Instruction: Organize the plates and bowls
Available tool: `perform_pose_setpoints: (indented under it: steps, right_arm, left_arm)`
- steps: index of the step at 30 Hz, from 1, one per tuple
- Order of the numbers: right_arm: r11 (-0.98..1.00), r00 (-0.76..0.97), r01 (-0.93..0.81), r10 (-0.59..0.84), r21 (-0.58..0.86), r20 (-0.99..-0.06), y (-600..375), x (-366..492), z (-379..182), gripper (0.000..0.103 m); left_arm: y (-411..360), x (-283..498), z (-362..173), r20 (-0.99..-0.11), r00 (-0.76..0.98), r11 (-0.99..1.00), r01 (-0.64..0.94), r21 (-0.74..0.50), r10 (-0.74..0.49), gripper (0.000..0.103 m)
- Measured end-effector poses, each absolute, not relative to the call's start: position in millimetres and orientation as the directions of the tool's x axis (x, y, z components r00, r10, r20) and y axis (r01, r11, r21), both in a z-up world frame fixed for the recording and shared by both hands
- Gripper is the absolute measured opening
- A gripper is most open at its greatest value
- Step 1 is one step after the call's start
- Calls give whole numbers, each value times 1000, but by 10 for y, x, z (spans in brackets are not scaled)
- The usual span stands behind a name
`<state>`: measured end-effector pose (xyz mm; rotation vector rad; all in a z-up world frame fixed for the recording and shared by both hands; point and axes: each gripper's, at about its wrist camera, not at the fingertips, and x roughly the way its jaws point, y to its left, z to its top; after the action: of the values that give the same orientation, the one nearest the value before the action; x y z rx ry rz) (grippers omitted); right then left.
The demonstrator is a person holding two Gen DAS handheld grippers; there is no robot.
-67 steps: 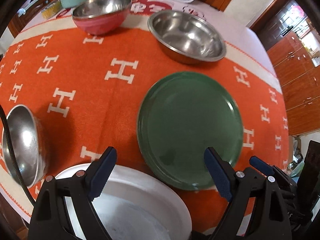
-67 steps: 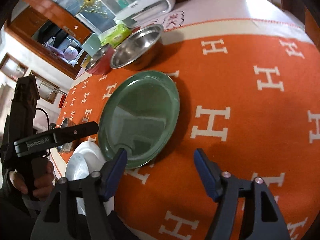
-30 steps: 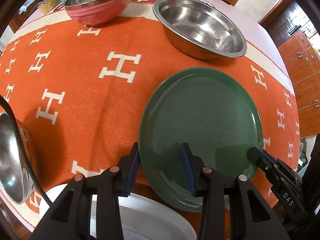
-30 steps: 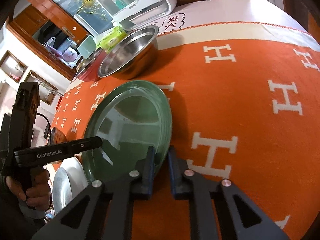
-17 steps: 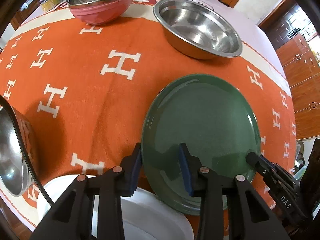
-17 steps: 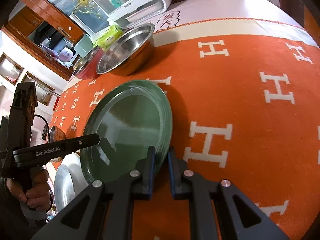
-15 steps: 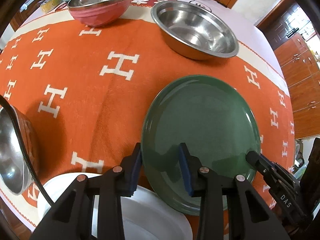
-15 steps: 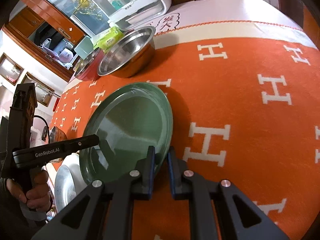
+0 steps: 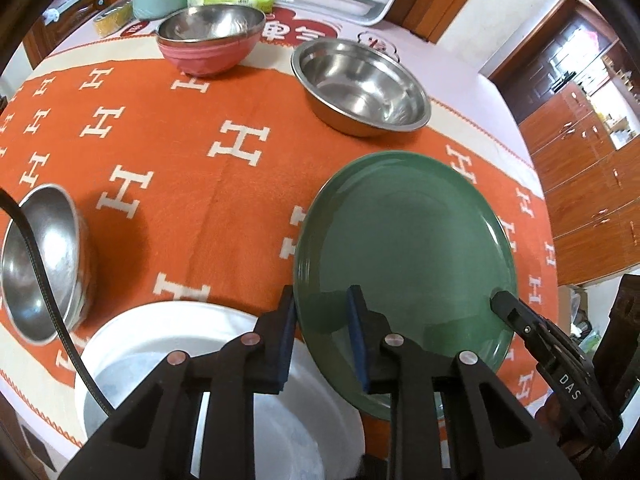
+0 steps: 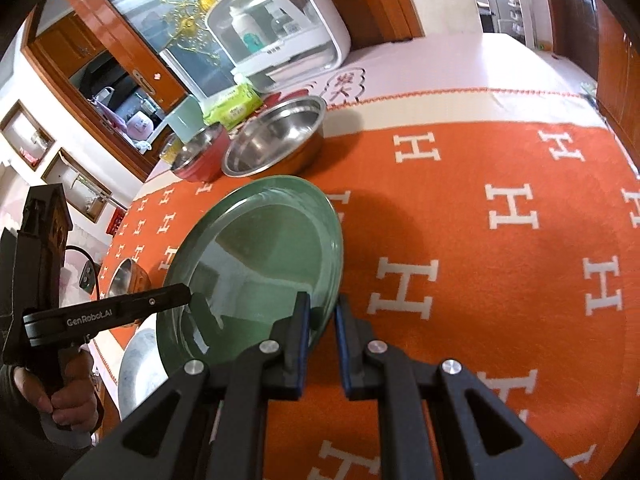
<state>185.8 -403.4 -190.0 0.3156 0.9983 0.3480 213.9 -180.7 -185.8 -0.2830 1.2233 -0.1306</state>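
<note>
- Plate (image 9: 404, 240), green, sits toward the near right corner of the table, its near rim over the edge of the white plate (image 9: 192, 360) by the near edge.
- My left gripper (image 9: 322, 340) has its jaws closed on the green plate's near left rim, one finger under and one over the lip.
- My right gripper (image 10: 322, 320) pinches the rim on the opposite side, jaws closed on it the same way.
- I hold it from two sides, I judge, because a wide glossy plate would tip or slip from a single pinch at the edge.
- The plate looks tilted off the orange cloth (image 9: 180, 184) in the right wrist view, far edge higher; I cannot tell whether any part touches the cloth.
- I take the white plate as the stacking target, since it lies just beside and partly beneath the green one.
- Three metal bowls stay apart: the pink bowl (image 9: 208, 40) and the wide steel bowl (image 9: 360, 88) along the far edge, the small steel bowl (image 9: 40, 260) at the left edge.
- Nesting those bowls seems left for afterwards.
</note>
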Motion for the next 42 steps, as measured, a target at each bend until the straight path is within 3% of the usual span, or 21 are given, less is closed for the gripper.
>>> perform_pose_setpoints:
  steps: [22,42]
  right_arm:
    - [892,578,-307,452,332,-680,-3685,1299,-1361,12]
    - [838,484,-454,518,304,-705,-3073,980,-1411,14]
  left_arm:
    - [-1468,1287,-1351,-833,501,948,-69,-310,-236,21]
    - [-930,657,-1398,-859,496,934,-233,-270,-125,21]
